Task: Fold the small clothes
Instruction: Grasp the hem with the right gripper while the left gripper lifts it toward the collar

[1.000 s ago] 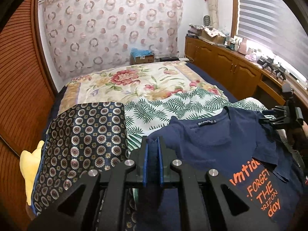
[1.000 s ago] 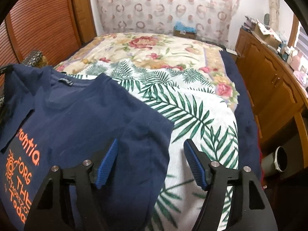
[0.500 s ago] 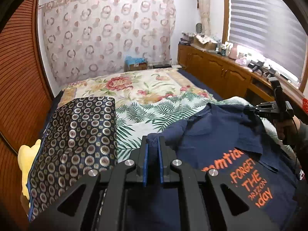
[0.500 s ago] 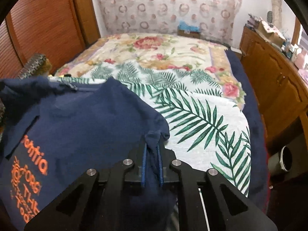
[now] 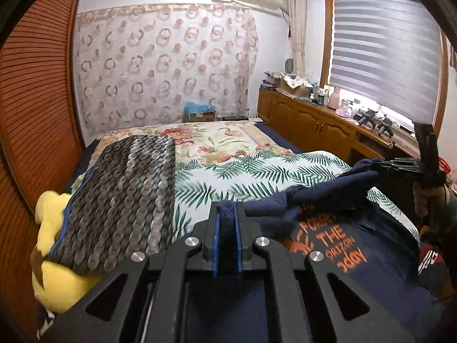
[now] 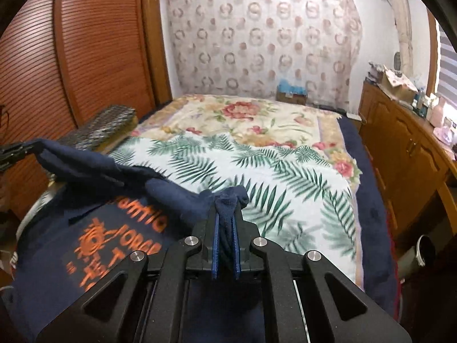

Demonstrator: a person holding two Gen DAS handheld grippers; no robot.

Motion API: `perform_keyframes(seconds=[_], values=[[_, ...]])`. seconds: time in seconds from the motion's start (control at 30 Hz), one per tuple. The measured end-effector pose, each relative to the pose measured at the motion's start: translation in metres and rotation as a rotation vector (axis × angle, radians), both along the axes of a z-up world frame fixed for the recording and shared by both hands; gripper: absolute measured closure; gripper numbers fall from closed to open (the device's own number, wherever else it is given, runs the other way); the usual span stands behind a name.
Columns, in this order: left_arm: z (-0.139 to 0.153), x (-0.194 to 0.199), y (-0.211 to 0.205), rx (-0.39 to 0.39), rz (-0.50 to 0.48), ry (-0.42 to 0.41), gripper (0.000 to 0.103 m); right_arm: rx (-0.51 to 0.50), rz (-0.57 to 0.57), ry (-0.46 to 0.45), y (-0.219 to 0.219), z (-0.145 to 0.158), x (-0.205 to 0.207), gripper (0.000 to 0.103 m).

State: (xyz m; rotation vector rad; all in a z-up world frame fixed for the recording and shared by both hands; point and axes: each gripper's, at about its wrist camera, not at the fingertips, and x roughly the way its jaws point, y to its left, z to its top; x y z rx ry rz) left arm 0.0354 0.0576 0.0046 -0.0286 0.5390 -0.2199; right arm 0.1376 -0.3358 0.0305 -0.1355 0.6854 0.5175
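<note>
A navy T-shirt is being held up by the left gripper and right gripper, both clamped on bunched corners that are likely being gripped too thinly to hold.

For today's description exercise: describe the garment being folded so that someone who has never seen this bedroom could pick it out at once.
Start at the bed, covered by a palm-leaf blanket. At its near end lies a navy T-shirt, its top edge lifted, pinched by the left gripper and right gripper. Its bright orange printed lettering sets it apart from the patterned bedding around it.
</note>
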Motion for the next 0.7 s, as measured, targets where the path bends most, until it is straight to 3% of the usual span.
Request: perform_keyframes(seconds=[0.27, 0.5, 0.7], values=[[-0.002, -0.043, 0.016, 0.021, 0.024, 0.006, 0.096, 0.043, 0.005, -0.007, -0.024, 0.006, -0.075, 0.098], [0.004, -0.081, 0.023, 0.009, 0.044, 0.005, 0.095, -0.015, 0.034, 0.005, -0.027, 0.023, -0.102, 0.098], [-0.005, -0.085, 0.033, 0.022, 0.088, 0.035, 0.087, 0.002, 0.040, 0.047, -0.035, 0.021, -0.125, 0.098]])
